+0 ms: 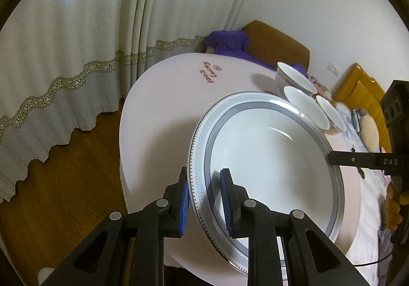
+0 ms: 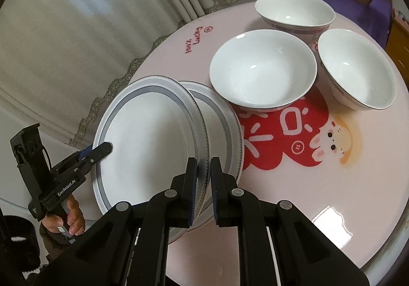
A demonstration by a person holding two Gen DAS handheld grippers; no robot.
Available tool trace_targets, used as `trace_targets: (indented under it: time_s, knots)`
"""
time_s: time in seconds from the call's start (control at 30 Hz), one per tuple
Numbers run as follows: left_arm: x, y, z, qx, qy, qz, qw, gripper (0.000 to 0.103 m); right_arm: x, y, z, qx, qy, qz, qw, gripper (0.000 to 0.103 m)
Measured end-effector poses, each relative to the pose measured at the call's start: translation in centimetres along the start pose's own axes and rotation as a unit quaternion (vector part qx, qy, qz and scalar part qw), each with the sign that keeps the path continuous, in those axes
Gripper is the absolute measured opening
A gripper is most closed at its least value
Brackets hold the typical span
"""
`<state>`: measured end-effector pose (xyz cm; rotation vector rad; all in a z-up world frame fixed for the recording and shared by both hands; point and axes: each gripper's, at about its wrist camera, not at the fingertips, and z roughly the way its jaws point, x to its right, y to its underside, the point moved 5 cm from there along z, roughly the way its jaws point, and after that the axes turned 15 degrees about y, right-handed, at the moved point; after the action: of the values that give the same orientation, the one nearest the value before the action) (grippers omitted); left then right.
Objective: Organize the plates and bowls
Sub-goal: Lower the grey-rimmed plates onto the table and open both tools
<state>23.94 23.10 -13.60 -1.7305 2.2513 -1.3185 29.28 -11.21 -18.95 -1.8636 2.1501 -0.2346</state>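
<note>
Grey-rimmed plate point(image 2: 143, 137) tilted above second plate point(image 2: 222, 127); 3 white bowls point(image 2: 263, 68) upright nearby.

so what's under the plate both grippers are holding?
A second plate with the same grey patterned rim lies on the pink table beneath the lifted plate, which the left gripper and right gripper hold. Only its right part shows; the rest is covered.

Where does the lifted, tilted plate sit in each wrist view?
Left wrist view: lifted plate fills centre-right, its near rim between the left tongs.
Right wrist view: lifted plate sits left of centre, its right rim between the right tongs.
Shared landmark: the red "100% Lucky" lettering.
</note>
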Motion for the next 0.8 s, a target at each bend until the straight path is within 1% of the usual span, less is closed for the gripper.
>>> trace_targets:
  time_s: [0.37,0.57,0.7,0.8]
  knots:
    - [-0.7,-0.6,2.3,-0.01,-0.004,-0.001,0.9999,0.018,1.0,-0.1,1.3,-0.01,0.001,0.013,1.0,0.011]
    - [-0.7,-0.6,3.3,-0.014,-0.006,-0.005,0.9999,0.018,1.1,-0.1,0.9,-0.012,0.004,0.02,1.0,0.011]
    - [-0.5,-0.5,3.7,-0.014,-0.01,-0.008,0.9998,0.018,0.5,-0.1,0.5,0.001,0.025,0.013,1.0,0.012]
    - [-0.4,-0.4,4.0,-0.014,-0.015,-0.011,0.9997,0.019,-0.2,0.0,0.3,0.016,0.053,-0.001,0.998,0.013]
